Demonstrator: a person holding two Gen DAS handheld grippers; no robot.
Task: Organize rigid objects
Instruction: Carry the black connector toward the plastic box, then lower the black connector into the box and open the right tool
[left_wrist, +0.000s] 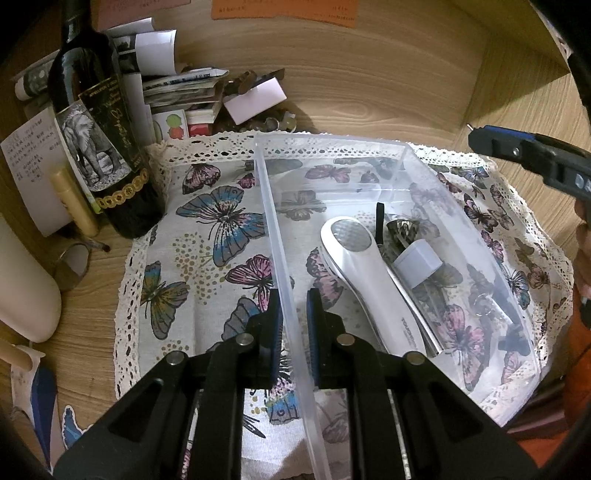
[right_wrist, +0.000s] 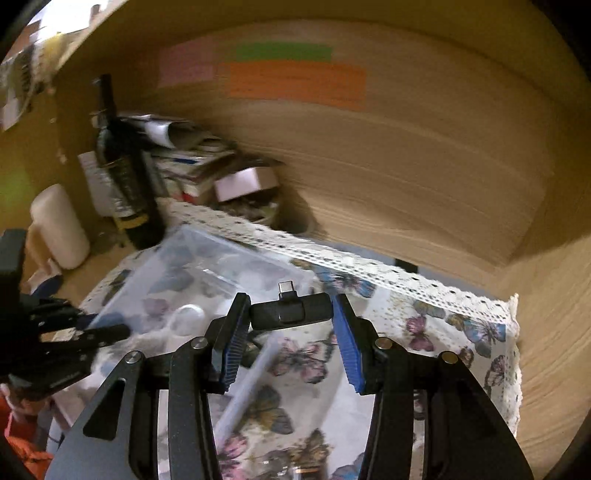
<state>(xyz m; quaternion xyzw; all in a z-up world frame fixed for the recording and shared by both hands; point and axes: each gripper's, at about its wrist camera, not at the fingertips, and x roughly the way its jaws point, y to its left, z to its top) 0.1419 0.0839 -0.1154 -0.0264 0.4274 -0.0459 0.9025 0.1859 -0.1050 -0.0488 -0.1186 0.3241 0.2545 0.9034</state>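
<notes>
A clear plastic bin (left_wrist: 273, 221) stands on a butterfly-print cloth (left_wrist: 207, 258). My left gripper (left_wrist: 294, 299) is shut on the bin's left wall, one pad on each side. In the bin lie a white handheld device (left_wrist: 369, 273), a small white box (left_wrist: 417, 264) and a few dark and metallic pieces. My right gripper (right_wrist: 291, 317) is shut on a black USB-C adapter (right_wrist: 290, 314), held off the cloth just right of the bin (right_wrist: 207, 251), plug pointing away. In the left wrist view the right gripper (left_wrist: 480, 138) shows from the side at the upper right. The right wrist view is blurred.
A dark wine bottle (left_wrist: 99, 140), stacked booklets (left_wrist: 184, 92) and a cream container (left_wrist: 22, 280) crowd the left and back. Wooden walls enclose the back and right. A white stick (right_wrist: 247, 387) lies on the cloth under the right gripper. An orange sleeve (right_wrist: 22, 443) shows low left.
</notes>
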